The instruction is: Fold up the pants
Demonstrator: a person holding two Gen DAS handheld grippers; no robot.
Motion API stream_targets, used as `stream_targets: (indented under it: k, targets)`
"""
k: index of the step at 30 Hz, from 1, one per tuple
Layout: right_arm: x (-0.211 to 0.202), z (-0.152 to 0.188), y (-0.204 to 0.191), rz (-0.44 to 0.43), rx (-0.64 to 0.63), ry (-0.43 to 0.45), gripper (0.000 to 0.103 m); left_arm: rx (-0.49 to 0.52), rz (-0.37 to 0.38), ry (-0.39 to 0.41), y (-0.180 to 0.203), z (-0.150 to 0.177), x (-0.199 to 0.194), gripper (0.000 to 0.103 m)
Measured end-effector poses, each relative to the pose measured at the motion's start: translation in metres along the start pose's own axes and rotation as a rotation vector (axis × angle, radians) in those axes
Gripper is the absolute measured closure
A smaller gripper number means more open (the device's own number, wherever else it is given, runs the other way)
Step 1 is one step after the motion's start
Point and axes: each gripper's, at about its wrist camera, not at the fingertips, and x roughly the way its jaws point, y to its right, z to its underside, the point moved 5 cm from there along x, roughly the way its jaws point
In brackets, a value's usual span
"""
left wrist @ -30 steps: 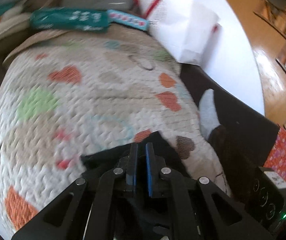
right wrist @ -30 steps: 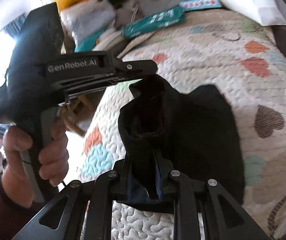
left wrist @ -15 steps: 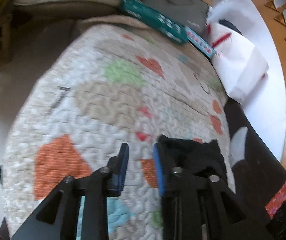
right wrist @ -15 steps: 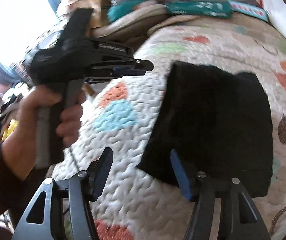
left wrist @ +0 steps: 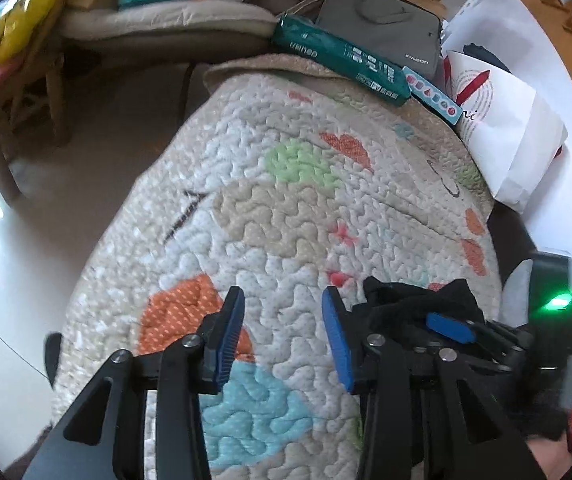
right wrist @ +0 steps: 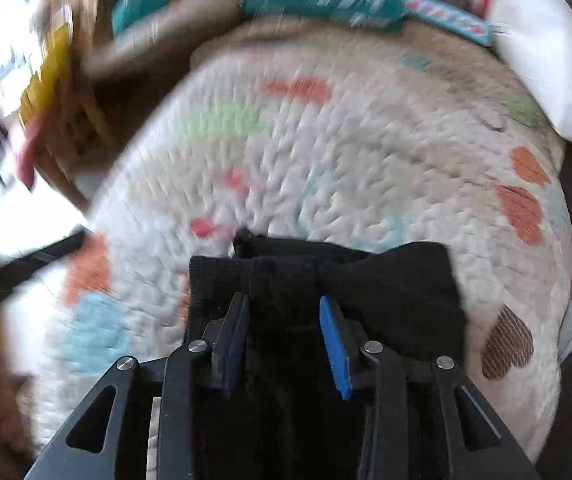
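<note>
The black pants (right wrist: 385,276) lie folded in a small bundle on the heart-patterned quilt (right wrist: 345,140). My right gripper (right wrist: 282,300) points down over the near left part of the bundle. Its jaws are closing, with black cloth between the blue pads. They stand apart, and the blurred view shows no firm pinch. My left gripper (left wrist: 282,296) hovers over bare quilt (left wrist: 286,208), left of the pants (left wrist: 417,300). Its jaws are opening and hold nothing. One of the right gripper's blue pads (left wrist: 449,326) shows on the pants in the left wrist view.
At the quilt's far edge lie a teal box (left wrist: 341,60), a grey bag (left wrist: 381,20) and a white paper bag (left wrist: 505,120). A beige cushion (left wrist: 158,20) and wooden furniture (left wrist: 26,92) stand at the far left. A dark device with a green light (left wrist: 557,304) sits right of the pants.
Both grippers let go of the raised pants, which now lie folded on the quilt. The left gripper moved off to the left and widened. The right gripper opened wide, then swung over the pants and narrowed.
</note>
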Motion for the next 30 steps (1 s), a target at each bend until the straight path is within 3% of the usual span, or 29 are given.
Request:
stream_targets:
  k: [2, 4, 6, 8, 10, 13, 15, 18, 21, 24, 27, 30]
  targets:
    - [0.017, -0.004, -0.011, 0.05, -0.038, -0.016, 0.045, 0.008, -0.009, 0.011, 0.001, -0.001, -0.002, 0.059]
    - [0.02, -0.005, -0.019, 0.065, -0.067, -0.033, 0.026, 0.003, -0.004, 0.008, 0.001, -0.001, -0.001, 0.058]
    - [0.016, -0.003, -0.029, 0.063, -0.124, -0.051, 0.019, 0.001, 0.004, -0.005, 0.003, 0.002, 0.001, 0.058]
    - [-0.009, -0.001, -0.021, 0.006, -0.113, 0.022, 0.02, 0.014, 0.009, -0.015, 0.008, 0.008, 0.003, 0.058]
    - [-0.04, 0.005, 0.003, -0.081, -0.013, 0.098, 0.023, 0.044, 0.016, -0.023, 0.019, 0.014, 0.007, 0.058]
    - [-0.076, 0.021, 0.047, -0.086, 0.114, 0.192, 0.021, 0.104, 0.042, -0.036, 0.043, 0.027, 0.012, 0.057]
    - [-0.091, 0.041, 0.077, -0.039, 0.175, 0.218, 0.021, 0.16, 0.072, -0.044, 0.063, 0.038, 0.016, 0.057]
    - [-0.08, 0.076, 0.103, 0.016, 0.21, 0.166, 0.021, 0.248, 0.083, -0.078, 0.088, 0.057, 0.026, 0.052]
    - [-0.056, 0.098, 0.108, 0.001, 0.246, 0.1, 0.021, 0.293, 0.016, -0.128, 0.092, 0.075, 0.042, 0.052]
    - [-0.04, 0.115, 0.114, -0.053, 0.311, 0.098, 0.021, 0.251, 0.001, -0.161, 0.079, 0.079, 0.052, 0.041]
    - [-0.032, 0.118, 0.126, -0.141, 0.413, 0.077, 0.017, 0.218, 0.012, -0.173, 0.071, 0.073, 0.05, 0.041]
    - [-0.034, 0.12, 0.129, -0.167, 0.427, 0.07, 0.016, 0.185, 0.025, -0.116, 0.065, 0.062, 0.035, 0.042]
